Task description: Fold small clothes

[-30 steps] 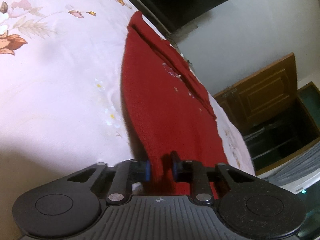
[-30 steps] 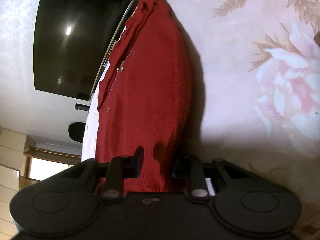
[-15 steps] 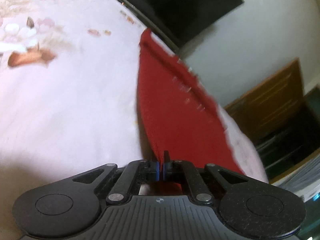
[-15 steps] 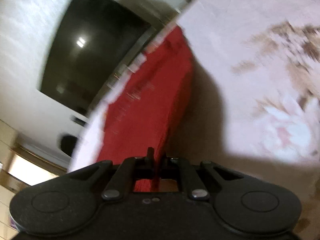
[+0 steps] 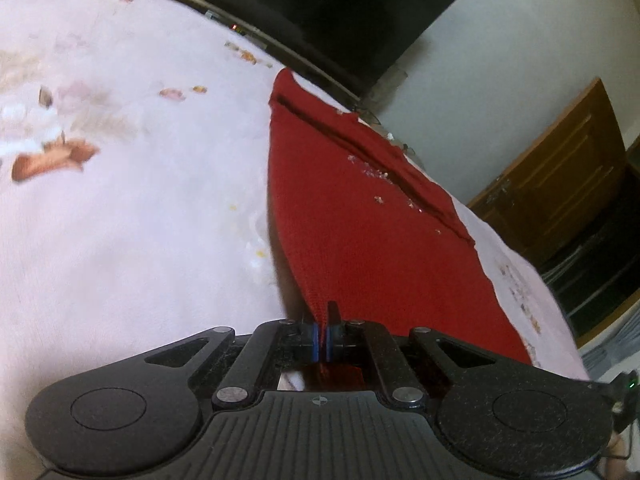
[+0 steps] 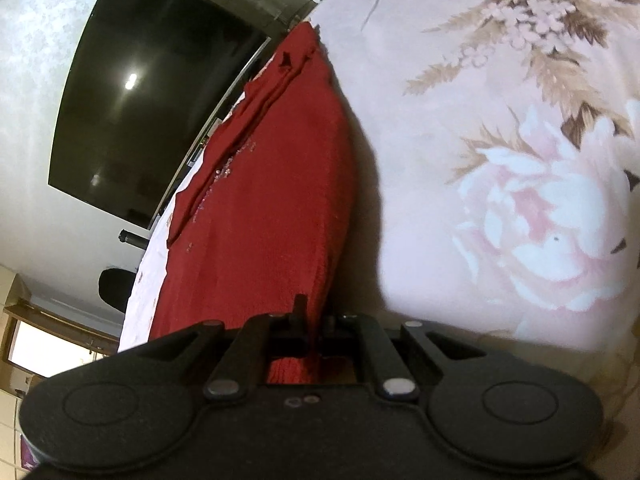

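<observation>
Both jaws were wide open a second ago; now the left hand-held gripper [image 5: 322, 338] and right hand-held gripper [image 6: 314, 326] are pinched onto the red knit sweater's [image 5: 360, 216] near edge on the floral bedsheet [image 5: 140, 200]. Soft, floppy, light knit, so corners look like the best grab. Its far end is hard to make out.
</observation>
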`<state>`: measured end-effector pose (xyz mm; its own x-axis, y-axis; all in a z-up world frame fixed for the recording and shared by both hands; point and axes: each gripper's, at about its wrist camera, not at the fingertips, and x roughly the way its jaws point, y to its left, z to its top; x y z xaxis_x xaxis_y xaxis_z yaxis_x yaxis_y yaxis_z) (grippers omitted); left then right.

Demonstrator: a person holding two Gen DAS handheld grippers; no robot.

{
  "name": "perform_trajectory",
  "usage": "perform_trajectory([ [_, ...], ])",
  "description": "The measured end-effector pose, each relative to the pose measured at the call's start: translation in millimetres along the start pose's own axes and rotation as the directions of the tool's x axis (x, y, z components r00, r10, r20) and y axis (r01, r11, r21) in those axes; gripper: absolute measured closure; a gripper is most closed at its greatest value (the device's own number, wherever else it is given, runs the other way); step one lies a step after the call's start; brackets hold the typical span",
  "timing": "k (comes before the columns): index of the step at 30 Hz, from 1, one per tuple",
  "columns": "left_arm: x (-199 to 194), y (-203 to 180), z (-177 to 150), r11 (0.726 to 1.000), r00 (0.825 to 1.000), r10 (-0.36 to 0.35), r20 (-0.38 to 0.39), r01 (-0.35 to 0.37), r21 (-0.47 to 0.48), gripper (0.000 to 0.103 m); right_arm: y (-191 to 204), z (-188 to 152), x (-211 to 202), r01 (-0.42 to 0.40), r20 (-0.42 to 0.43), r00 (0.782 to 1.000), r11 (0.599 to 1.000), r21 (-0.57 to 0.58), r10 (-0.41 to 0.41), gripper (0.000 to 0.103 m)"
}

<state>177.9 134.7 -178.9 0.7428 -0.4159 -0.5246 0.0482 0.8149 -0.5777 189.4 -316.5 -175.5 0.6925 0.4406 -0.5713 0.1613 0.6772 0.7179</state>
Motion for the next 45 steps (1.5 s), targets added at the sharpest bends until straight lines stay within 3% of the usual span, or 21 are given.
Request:
perform_trajectory([
  [10,-19.5,-30.9,19.5,0.995,0.998,-0.001,0.065,-0.006,0.102,0.100,24.3,11.7,-14.0,-0.013,0.048,0.999,0.994,-0.104,0.018,0.098],
  [23,-17.6,-56.3,57.9,0.993,0.988,-0.041,0.148,0.024,0.114,0.100,60.9,47.7,-22.4,-0.037,0.104,0.992,0.967,-0.251,0.066,0.098],
  [34,17.4,-81.5,145.2,0.984,0.975,-0.063,0.211,0.026,0.174,0.100,106.3,118.4,-2.8,-0.052,0.157,0.981,0.928,-0.370,0.117,0.098],
  [45,118.3,-97.6,244.7,0.975,0.979,-0.051,0.198,0.006,0.220,0.100,132.5,213.9,63.1,-0.042,0.168,0.978,0.898,-0.438,0.127,0.098],
])
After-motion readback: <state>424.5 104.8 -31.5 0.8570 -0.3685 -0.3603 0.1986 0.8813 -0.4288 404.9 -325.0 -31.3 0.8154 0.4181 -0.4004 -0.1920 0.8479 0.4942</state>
